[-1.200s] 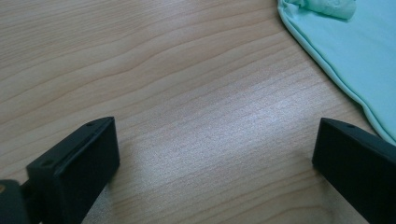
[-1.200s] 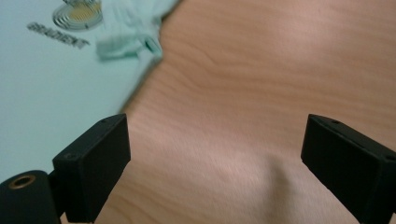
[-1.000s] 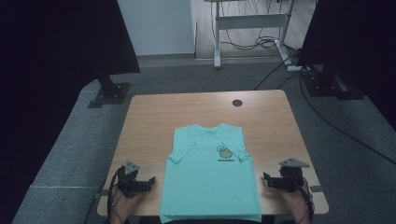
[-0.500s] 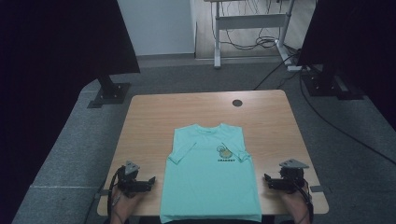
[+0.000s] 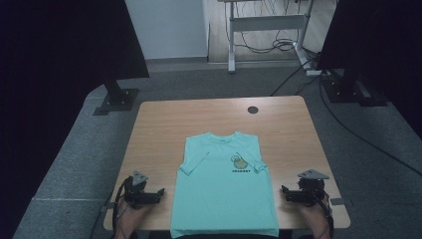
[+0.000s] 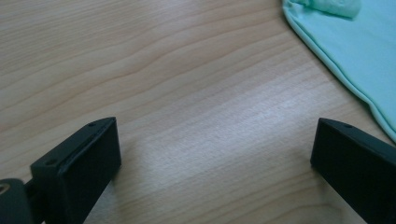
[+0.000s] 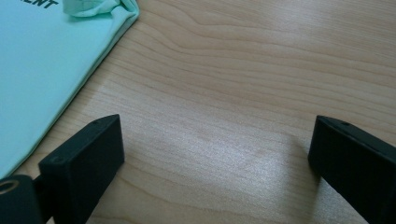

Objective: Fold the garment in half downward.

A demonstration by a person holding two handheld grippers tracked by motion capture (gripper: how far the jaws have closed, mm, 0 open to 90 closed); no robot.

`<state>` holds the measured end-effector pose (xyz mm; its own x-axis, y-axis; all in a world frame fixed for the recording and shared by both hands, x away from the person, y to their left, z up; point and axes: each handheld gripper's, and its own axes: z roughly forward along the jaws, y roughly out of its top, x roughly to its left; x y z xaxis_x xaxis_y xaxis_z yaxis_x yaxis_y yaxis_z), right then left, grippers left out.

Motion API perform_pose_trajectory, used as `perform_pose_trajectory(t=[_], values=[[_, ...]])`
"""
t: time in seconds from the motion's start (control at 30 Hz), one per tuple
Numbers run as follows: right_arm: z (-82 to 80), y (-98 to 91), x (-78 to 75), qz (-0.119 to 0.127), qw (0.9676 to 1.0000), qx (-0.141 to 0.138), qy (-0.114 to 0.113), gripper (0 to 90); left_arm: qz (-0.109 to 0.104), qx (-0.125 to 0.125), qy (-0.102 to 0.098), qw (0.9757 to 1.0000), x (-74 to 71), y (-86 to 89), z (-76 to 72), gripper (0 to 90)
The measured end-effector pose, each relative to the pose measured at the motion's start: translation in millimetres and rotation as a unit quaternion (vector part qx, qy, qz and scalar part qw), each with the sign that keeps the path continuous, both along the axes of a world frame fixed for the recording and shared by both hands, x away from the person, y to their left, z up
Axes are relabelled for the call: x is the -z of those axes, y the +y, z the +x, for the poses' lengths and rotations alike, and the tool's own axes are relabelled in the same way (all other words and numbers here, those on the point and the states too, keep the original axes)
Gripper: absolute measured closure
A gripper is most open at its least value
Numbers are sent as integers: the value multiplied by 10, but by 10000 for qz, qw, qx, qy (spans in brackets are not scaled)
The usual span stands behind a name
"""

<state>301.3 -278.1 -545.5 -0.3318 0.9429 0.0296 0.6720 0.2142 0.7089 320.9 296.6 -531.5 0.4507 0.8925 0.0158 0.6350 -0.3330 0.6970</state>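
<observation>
Grippers first: your left gripper (image 5: 160, 191) sits on the near left of the wooden table (image 5: 164, 124), jaws spread wide with nothing but bare wood between them in the left gripper view (image 6: 212, 154). Your right gripper (image 5: 283, 190) mirrors it on the near right, jaws just opening to full spread, also empty over bare wood in the right gripper view (image 7: 215, 154). Both point inward at the shirt's side seams, near but not touching the cloth, probably so you can take both lower sides at once.

The mint-green T-shirt (image 5: 224, 194) lies flat and face up down the middle of the table, collar at the far end, hem hanging just over the near edge. Both short sleeves are tucked in onto the body, left sleeve (image 5: 195, 163) folded diagonally, right sleeve (image 5: 256, 164) folded beside the small chest print (image 5: 240, 162). That reads as a fold in hand: sleeves in, body not yet folded. In the left gripper view the shirt's edge (image 6: 355, 51) runs along the upper right; in the right gripper view it (image 7: 51, 70) fills the upper left.

A round cable hole (image 5: 253, 109) sits far right on the tabletop, well apart from the shirt. Expect thin cloth on smooth wood: your jaws need to get low to catch the seam.
</observation>
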Motion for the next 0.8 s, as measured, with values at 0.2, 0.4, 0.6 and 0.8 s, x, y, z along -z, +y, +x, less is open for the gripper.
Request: perform_pose_trajectory(t=[0.2, 0.4, 0.6, 0.8], values=[[0, 0, 0, -3, 10000, 5, 2, 24, -225, 52, -64, 9997, -64, 8, 51, 22], [0, 0, 0, -3, 10000, 4, 1, 24, -259, 130, -85, 9995, -104, -20, 135, 23], [0, 0, 0, -4, 10000, 3, 2, 24, -292, 242, -183, 9991, -158, -78, 242, 26], [0, 0, 0, -4, 10000, 3, 2, 24, -350, 364, -207, 9985, -225, -140, 340, 36]])
